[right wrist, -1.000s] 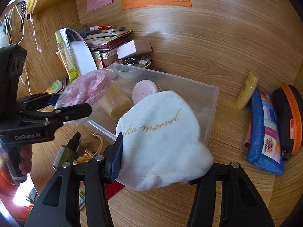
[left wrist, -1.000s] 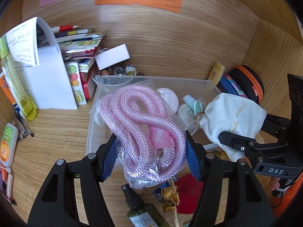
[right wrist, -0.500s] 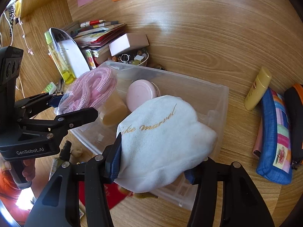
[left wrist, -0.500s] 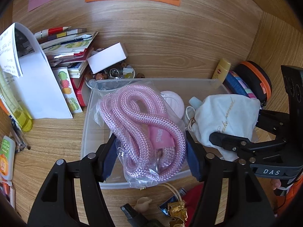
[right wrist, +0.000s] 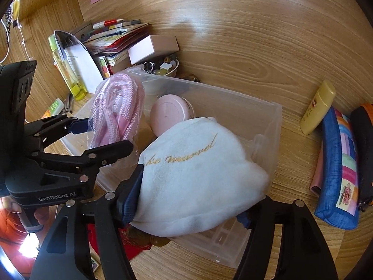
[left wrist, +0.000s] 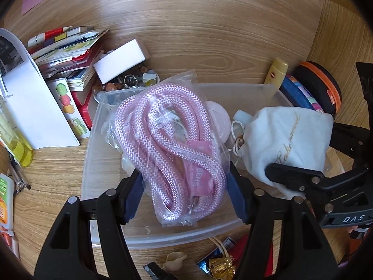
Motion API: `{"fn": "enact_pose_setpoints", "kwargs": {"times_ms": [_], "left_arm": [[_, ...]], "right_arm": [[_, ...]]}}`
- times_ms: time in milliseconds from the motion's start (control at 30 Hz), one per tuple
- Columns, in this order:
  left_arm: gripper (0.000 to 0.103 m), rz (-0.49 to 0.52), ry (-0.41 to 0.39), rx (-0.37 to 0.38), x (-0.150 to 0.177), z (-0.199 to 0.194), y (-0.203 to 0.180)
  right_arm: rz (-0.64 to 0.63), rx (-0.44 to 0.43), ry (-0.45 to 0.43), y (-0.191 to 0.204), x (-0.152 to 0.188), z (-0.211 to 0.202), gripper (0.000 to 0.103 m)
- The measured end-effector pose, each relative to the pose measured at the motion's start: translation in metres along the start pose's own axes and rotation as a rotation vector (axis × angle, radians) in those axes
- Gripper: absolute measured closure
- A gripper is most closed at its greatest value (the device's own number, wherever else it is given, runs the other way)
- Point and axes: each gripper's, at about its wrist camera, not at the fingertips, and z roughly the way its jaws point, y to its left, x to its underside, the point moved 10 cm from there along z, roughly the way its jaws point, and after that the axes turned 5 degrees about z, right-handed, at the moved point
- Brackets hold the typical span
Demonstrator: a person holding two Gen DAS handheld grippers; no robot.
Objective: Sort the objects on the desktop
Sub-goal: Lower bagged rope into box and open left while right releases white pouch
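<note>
Over the clear plastic bin (left wrist: 93, 154) I have both grippers loaded at once. My left gripper (left wrist: 184, 193) is clamped on the bagged pink rope (left wrist: 172, 144), blue pads pressing the bag from either side, and the bundle hangs above the bin's middle with its lower end inside the walls. My right gripper (right wrist: 188, 200) has just been spreading its jaws with the white cloth pouch (right wrist: 198, 170) between them. The pouch bulges out toward the bin's right end and looks settled on the contents, though I can't say for certain from this angle that the pads have let go; the left pad at least still touches the cloth.

Already in the bin: a round pink case (right wrist: 170, 114) and a few small items under the rope that I can't make out.

Left to sort, as far as I can see: the yellow tube (right wrist: 317, 107), the blue striped pencil case (right wrist: 338, 175) and the black-and-orange case (left wrist: 319, 86) on the desk to the right of the bin; the dish of trinkets (left wrist: 130, 81), white box (left wrist: 121, 63) and stack of booklets (left wrist: 65, 51) behind it; and the gold wrappers (left wrist: 221, 266) near my grippers. I judge the task to be somewhere around midway, with two drops about to finish.
</note>
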Motion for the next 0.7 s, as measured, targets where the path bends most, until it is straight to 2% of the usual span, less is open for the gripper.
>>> {"fn": "enact_pose_setpoints", "kwargs": {"times_ms": [267,700], "left_arm": [[0.038,-0.027,-0.012,0.023,-0.001,-0.010,0.003],[0.038,-0.014,-0.047,0.023,0.008,-0.039,-0.004]], "right_arm": [[-0.008,0.023,-0.004,0.001,0.000,-0.007,0.037],[-0.046,0.091,-0.055,0.015,0.009,-0.039,0.024]]}}
